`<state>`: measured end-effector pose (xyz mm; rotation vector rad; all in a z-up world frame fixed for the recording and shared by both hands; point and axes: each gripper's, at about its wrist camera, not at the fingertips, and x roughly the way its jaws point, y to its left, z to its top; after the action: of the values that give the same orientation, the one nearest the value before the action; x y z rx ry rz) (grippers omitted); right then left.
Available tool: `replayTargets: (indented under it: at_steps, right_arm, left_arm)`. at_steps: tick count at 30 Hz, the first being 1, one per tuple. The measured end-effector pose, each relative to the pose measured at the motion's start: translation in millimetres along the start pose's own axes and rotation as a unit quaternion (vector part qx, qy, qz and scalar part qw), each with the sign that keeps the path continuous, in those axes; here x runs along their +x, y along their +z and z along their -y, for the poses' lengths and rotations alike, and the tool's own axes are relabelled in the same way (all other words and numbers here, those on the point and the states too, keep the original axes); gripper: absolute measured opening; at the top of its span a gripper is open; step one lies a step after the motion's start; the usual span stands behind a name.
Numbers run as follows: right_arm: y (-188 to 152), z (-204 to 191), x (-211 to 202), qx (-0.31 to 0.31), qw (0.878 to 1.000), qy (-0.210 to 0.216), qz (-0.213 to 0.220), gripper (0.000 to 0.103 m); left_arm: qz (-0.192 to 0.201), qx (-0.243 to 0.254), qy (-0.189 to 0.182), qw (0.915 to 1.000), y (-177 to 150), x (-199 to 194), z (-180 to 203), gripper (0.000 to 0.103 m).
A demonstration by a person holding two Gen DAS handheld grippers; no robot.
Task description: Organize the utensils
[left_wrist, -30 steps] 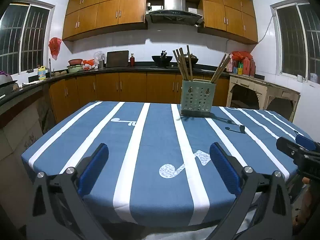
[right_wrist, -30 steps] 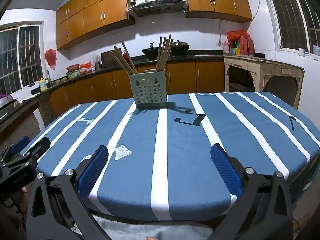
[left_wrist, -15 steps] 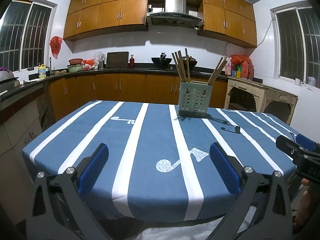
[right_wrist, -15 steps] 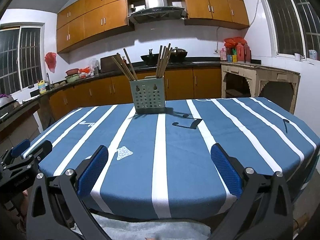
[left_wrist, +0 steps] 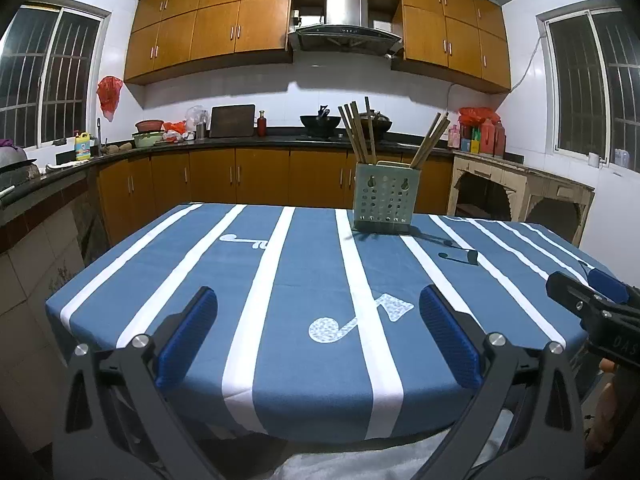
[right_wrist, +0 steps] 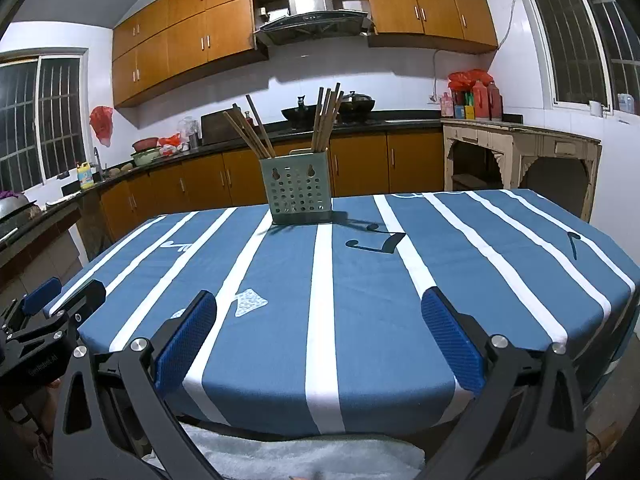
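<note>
Both grippers have drawn back from the blue white-striped tablecloth; left gripper and right gripper hover off its near edge, jaws apart, empty. Wooden chopsticks stand in the grey-green perforated holder toward the far edge.

Readable text is scarce. Right gripper body, seen from the left wrist view: white letters "DAS", cut off at the frame edge. Left gripper body, seen from the right wrist view: faint print, too blurred to read reliably.
</note>
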<state>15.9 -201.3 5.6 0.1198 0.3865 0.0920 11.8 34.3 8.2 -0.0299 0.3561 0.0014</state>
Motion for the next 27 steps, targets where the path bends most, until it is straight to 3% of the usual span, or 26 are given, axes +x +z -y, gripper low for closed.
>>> replayTargets:
  at_steps: [27]
  right_arm:
    - [-3.1,-1.1,0.4,0.003,1.0,0.001,-0.003,0.101]
  left_arm:
    - [-0.002,0.004,-0.001,1.0,-2.5,1.8,2.0,0.099]
